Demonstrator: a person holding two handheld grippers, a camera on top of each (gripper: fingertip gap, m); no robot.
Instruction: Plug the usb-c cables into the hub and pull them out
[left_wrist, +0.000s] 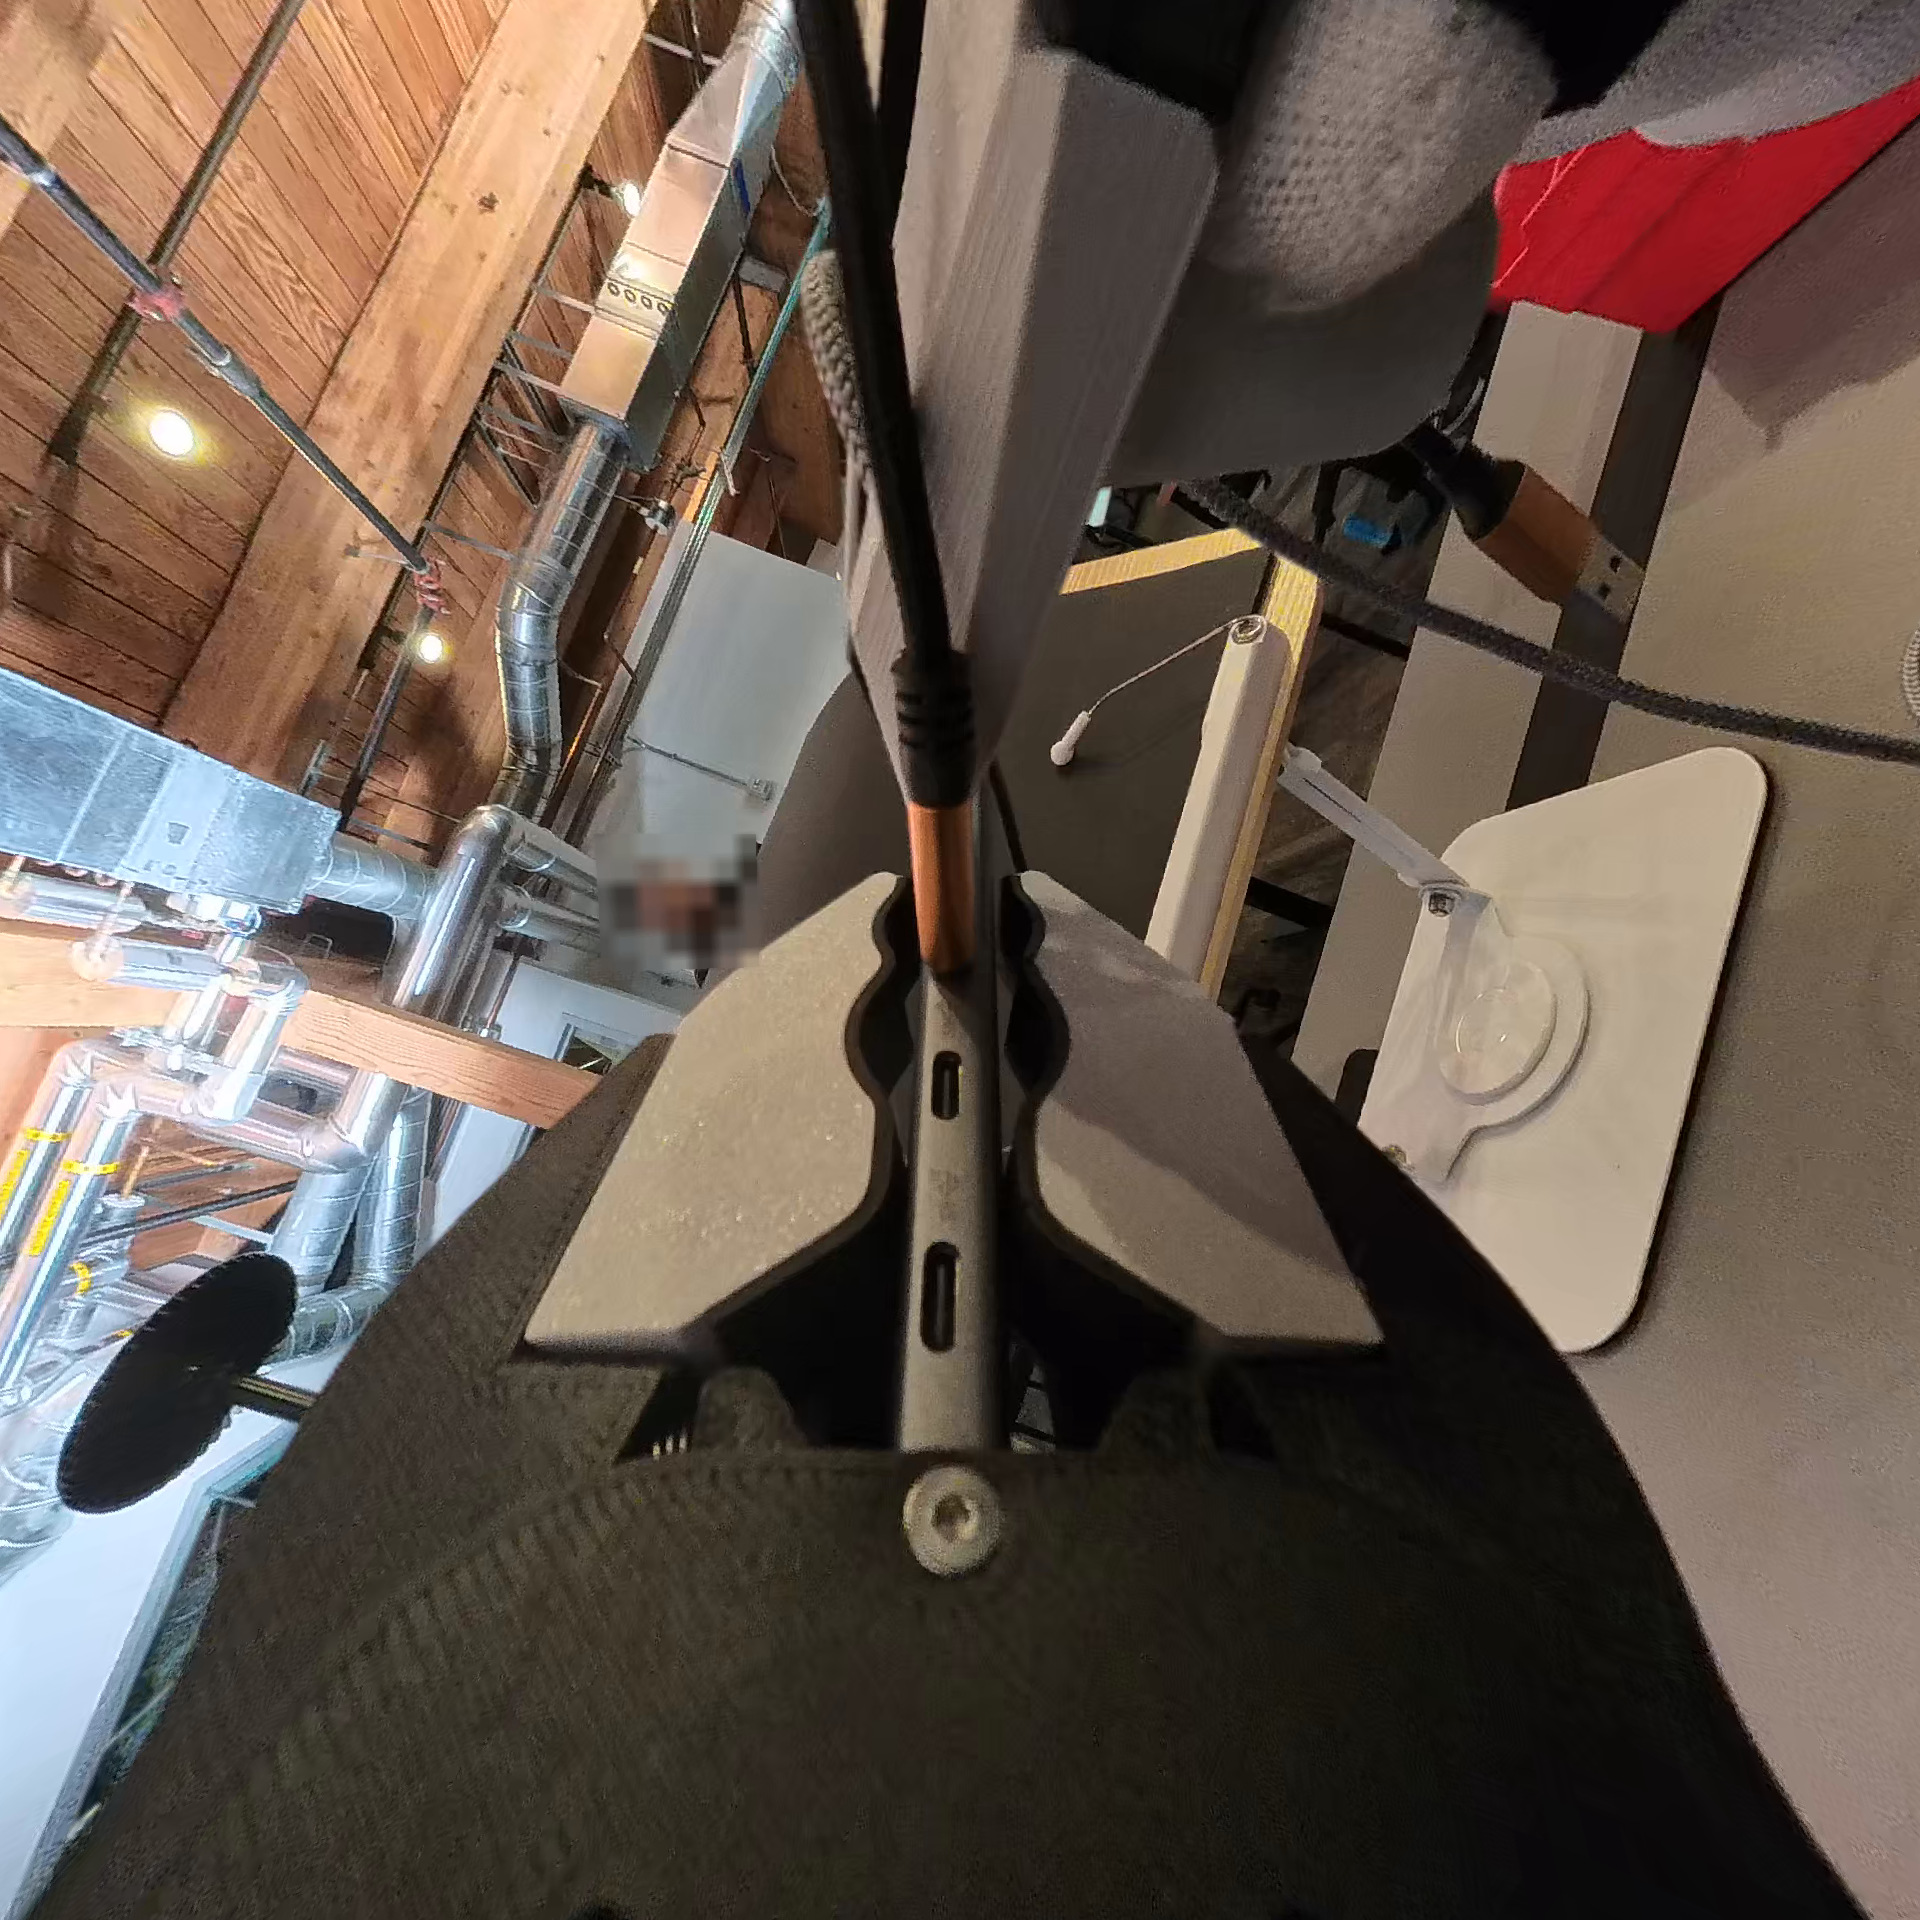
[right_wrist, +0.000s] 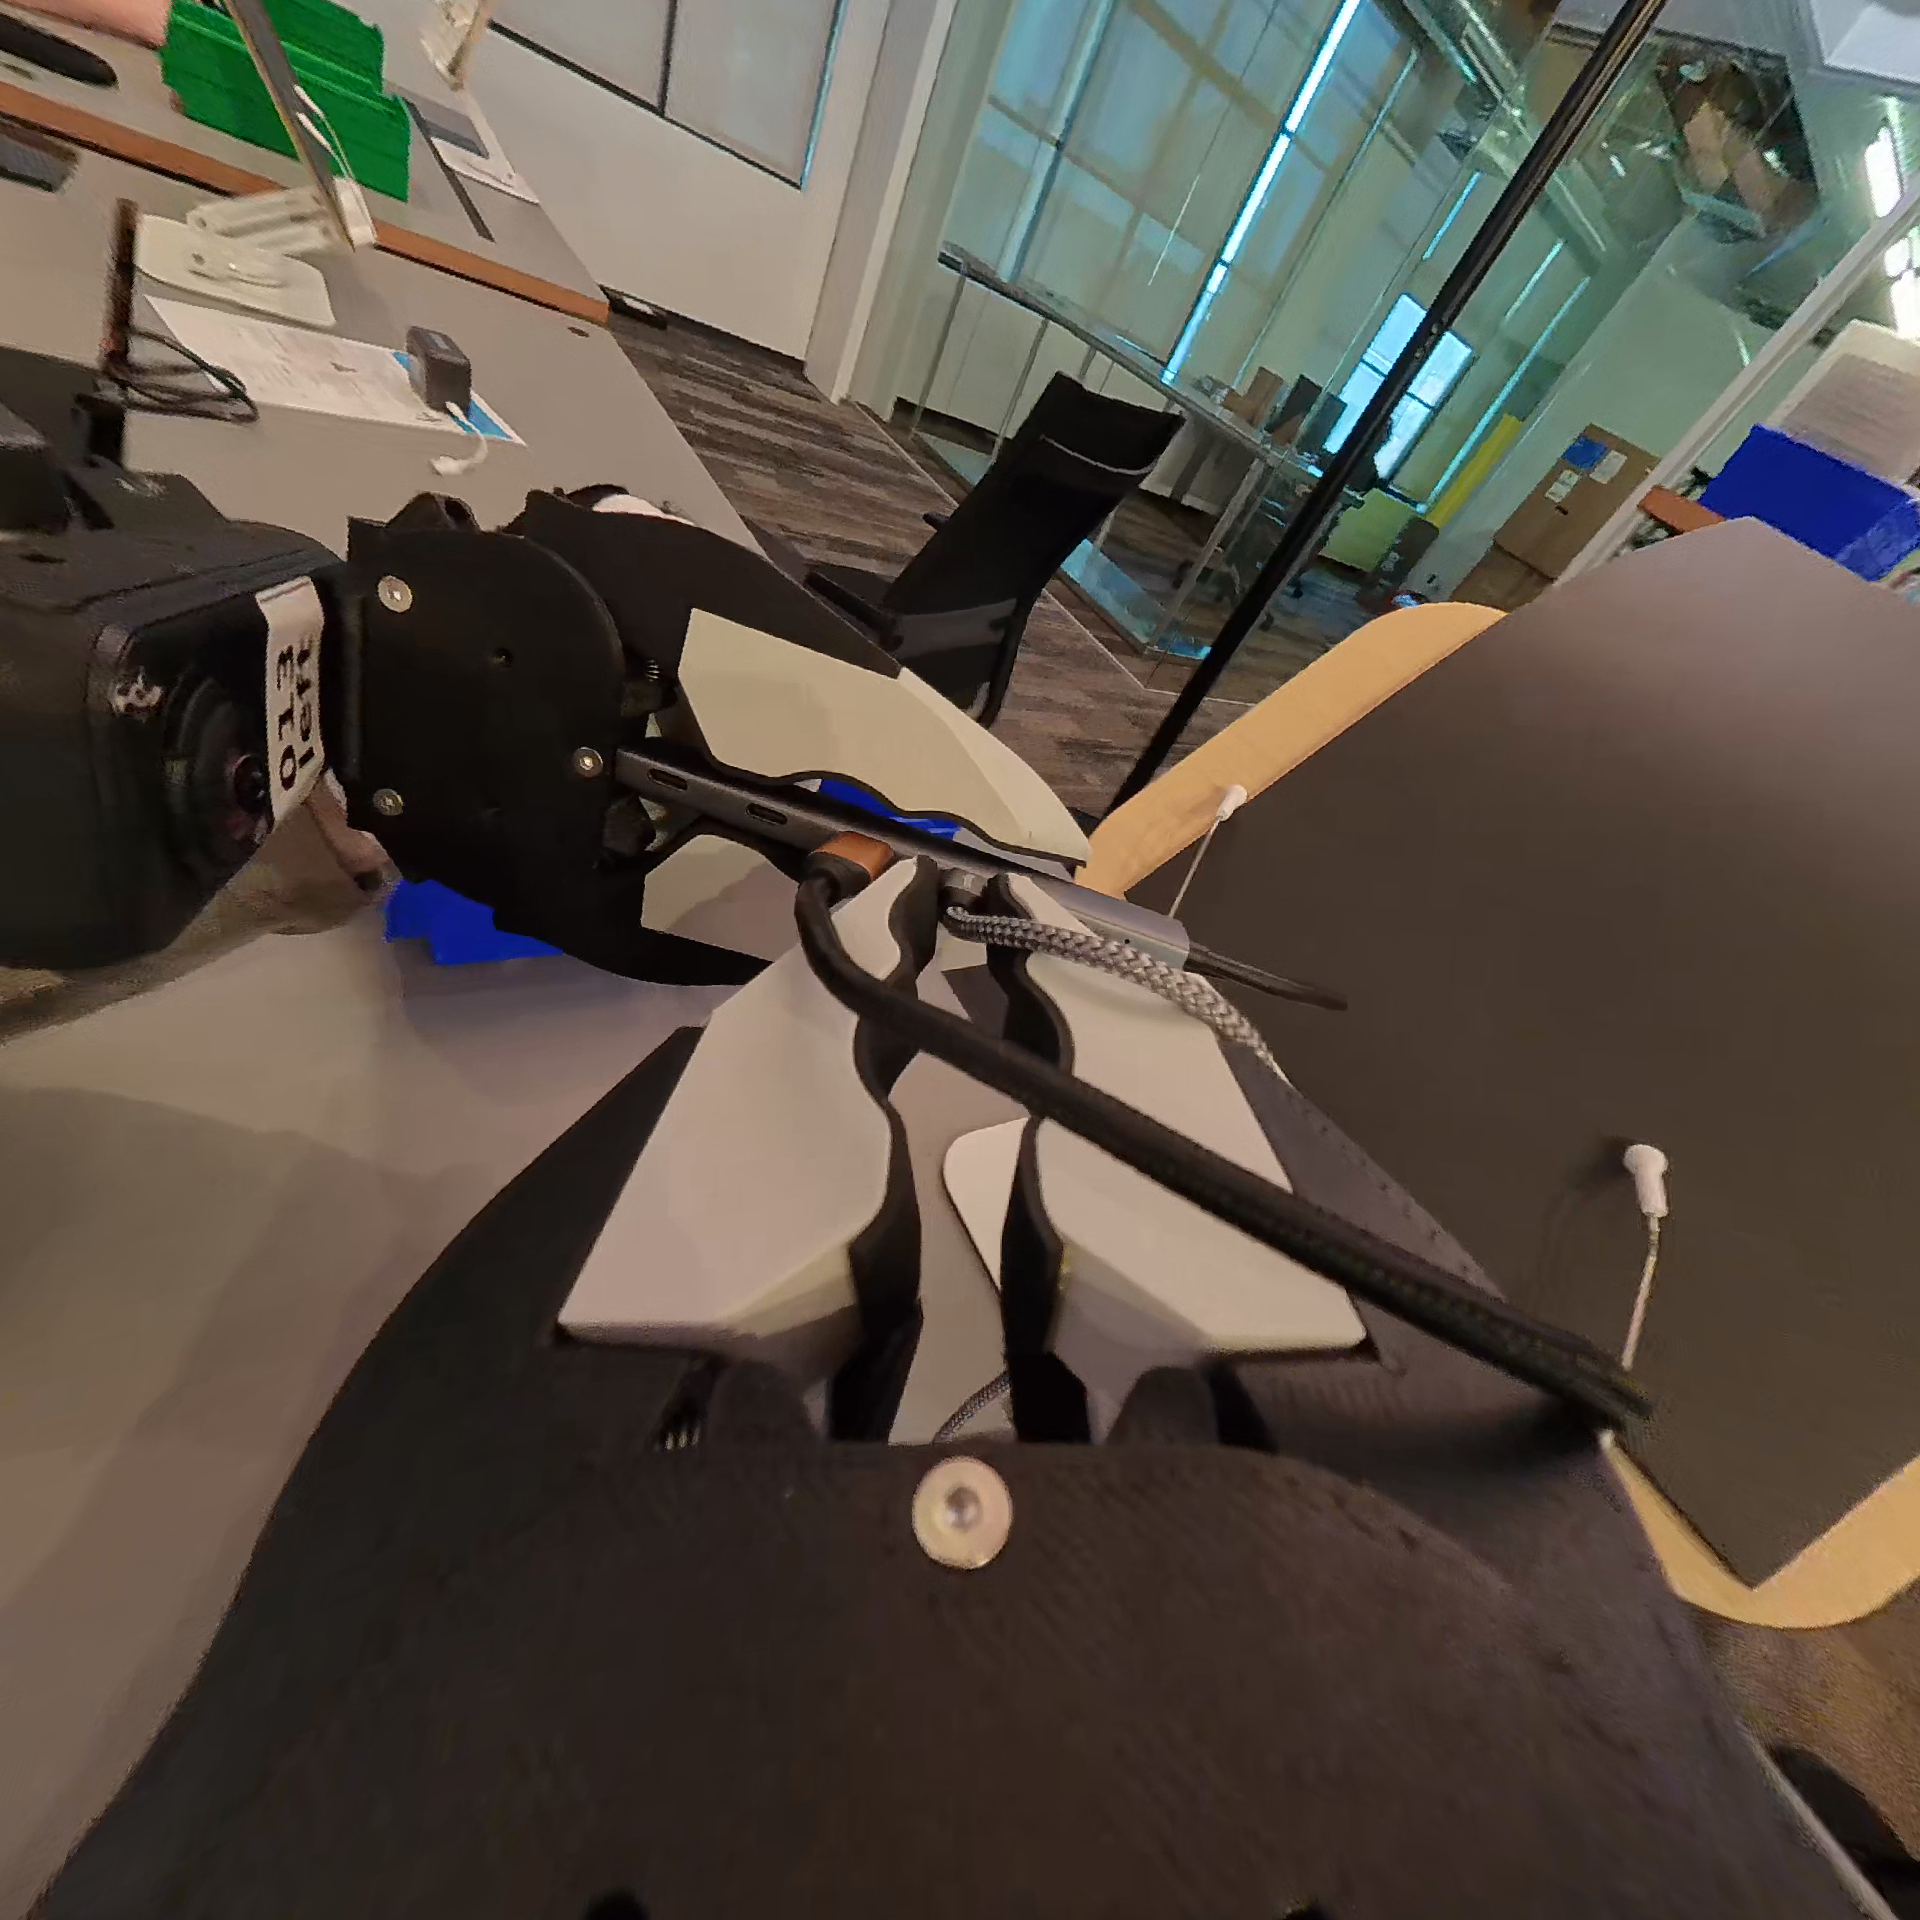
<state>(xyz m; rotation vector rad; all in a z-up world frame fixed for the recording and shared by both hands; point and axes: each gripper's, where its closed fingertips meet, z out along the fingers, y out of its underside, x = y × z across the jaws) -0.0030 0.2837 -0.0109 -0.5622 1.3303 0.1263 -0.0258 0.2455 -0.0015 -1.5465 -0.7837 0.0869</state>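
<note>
Two wrist-camera views of a cable-and-hub task, seen close up.

In the left wrist view, the left gripper (left_wrist: 951, 935) fills the lower half of the frame, its pale fingers clamped on the flat faces of a slim dark grey hub (left_wrist: 951, 1195) that runs up the centre. Two empty slot-shaped ports (left_wrist: 943, 1086) face the camera along its edge. Just above them, at centre frame, a black cable's copper-collared plug (left_wrist: 940, 883) meets the hub's edge; whether it is fully seated cannot be told here.

In the right wrist view, the hub (right_wrist: 790, 805) sits at centre left, held by the left gripper (right_wrist: 1039, 842). The copper plug (right_wrist: 857, 857) appears pushed into the hub's near edge, its black braided cable (right_wrist: 1195, 1153) trailing to the lower right. The right gripper (right_wrist: 951, 914) has its fingers closed narrowly around the plug of a grey braided cable (right_wrist: 1101, 961) at the hub's edge, just right of the copper plug; how firmly they pinch it cannot be told.

The step in hand seems to be plugging or unplugging the grey cable. The next move calls for a straight push or pull along the port's axis while the left gripper holds the hub steady.
</note>
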